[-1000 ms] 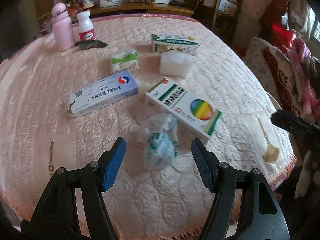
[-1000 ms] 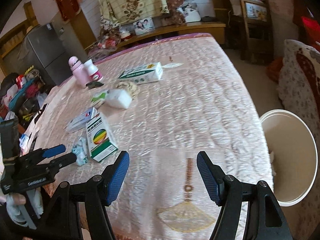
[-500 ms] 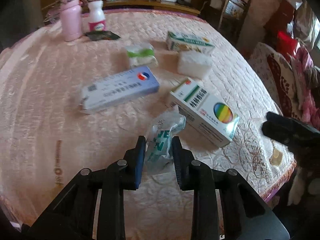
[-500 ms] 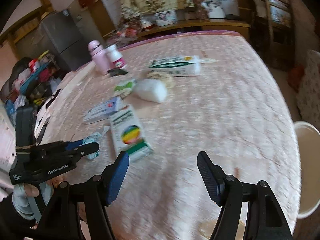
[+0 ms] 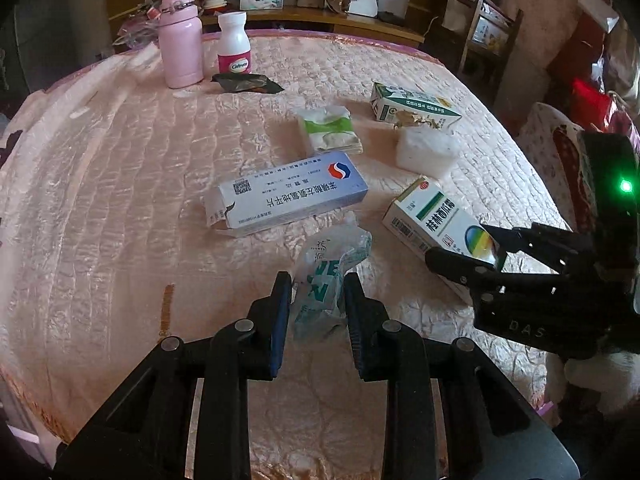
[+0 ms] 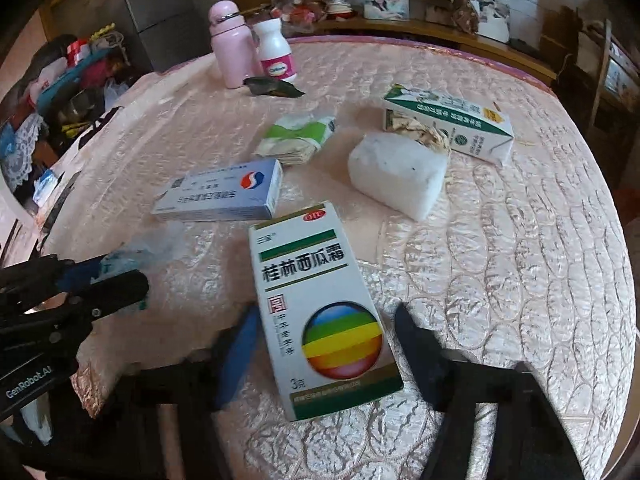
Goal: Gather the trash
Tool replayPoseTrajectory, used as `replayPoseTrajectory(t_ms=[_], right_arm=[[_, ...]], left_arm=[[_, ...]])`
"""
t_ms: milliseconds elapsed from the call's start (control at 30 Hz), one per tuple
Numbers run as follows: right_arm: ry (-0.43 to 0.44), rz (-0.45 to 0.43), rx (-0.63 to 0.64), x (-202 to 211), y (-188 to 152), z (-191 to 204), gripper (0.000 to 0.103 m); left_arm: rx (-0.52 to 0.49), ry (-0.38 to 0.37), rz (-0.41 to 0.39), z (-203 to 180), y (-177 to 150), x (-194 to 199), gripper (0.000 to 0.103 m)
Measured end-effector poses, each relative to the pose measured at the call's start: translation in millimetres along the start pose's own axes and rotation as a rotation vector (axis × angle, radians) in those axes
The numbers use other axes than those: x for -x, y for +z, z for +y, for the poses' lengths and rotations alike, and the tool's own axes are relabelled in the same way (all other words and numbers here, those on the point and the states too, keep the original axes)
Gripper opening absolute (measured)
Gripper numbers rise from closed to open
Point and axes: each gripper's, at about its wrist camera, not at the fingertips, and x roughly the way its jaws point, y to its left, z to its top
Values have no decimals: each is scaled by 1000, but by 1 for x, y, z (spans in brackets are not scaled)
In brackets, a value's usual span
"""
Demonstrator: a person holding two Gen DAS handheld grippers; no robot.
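My left gripper [image 5: 314,294] is shut on a crumpled clear plastic wrapper [image 5: 328,276] with green print, at the near part of the pink quilted table [image 5: 100,200]. The wrapper and left gripper also show in the right wrist view [image 6: 132,258] at the left. My right gripper [image 6: 324,344] is open, its fingers either side of a white medicine box with a rainbow circle [image 6: 316,304]. That box [image 5: 436,220] and the right gripper [image 5: 464,258] show at the right of the left wrist view.
On the table lie a blue-white medicine box [image 5: 292,194], a green-white tissue pack [image 5: 330,130], a white foam block [image 5: 426,152], a green-white carton [image 5: 412,106], a dark wrapper [image 5: 246,82], a pink flask [image 5: 180,38] and a white pill bottle [image 5: 234,50].
My left gripper closed on the plastic wrapper and holds it. My right gripper swung left and came down around the rainbow box.
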Motion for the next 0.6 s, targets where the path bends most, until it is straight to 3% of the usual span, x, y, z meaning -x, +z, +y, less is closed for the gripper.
replayPoseTrajectory(t_ms=[600], right_arm=[[-51, -173, -94, 79, -39, -21, 53]], left_arm=[[-55, 0, -57, -38, 9, 11, 24]])
